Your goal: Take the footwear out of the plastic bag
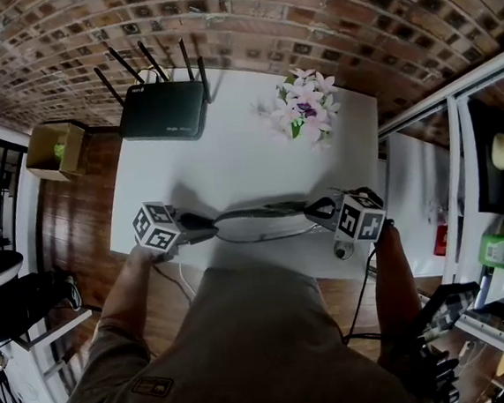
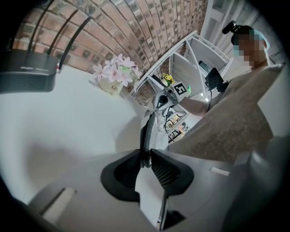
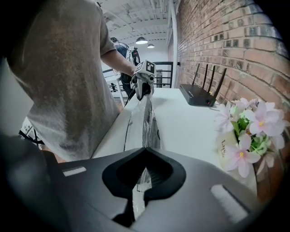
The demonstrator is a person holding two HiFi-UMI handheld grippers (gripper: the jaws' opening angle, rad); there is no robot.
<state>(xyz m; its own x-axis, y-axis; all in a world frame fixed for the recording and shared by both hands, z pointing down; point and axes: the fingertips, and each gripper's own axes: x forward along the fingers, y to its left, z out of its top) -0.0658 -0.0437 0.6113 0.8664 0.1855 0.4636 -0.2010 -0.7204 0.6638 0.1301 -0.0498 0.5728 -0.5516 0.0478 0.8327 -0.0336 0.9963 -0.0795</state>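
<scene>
A clear plastic bag (image 1: pixel 263 224) hangs stretched between my two grippers, just above the near edge of the white table (image 1: pixel 248 157). Inside it lies thin, dark footwear (image 1: pixel 266 211). My left gripper (image 1: pixel 209 234) is shut on the dark end of the footwear (image 2: pixel 147 133), with some plastic film caught at the pads. The left gripper's own view shows it (image 2: pixel 145 159) pinching that dark strip edge-on. My right gripper (image 1: pixel 316 208) is shut on the other end of the plastic bag (image 3: pixel 147 120). In its own view the right gripper (image 3: pixel 144 153) clamps only crinkled film.
A black router (image 1: pixel 163 110) with antennas sits at the table's far left. A pot of pink and white flowers (image 1: pixel 305 107) stands at the far right. A cardboard box (image 1: pixel 56 148) is on the floor to the left, and shelving (image 1: pixel 495 244) stands to the right.
</scene>
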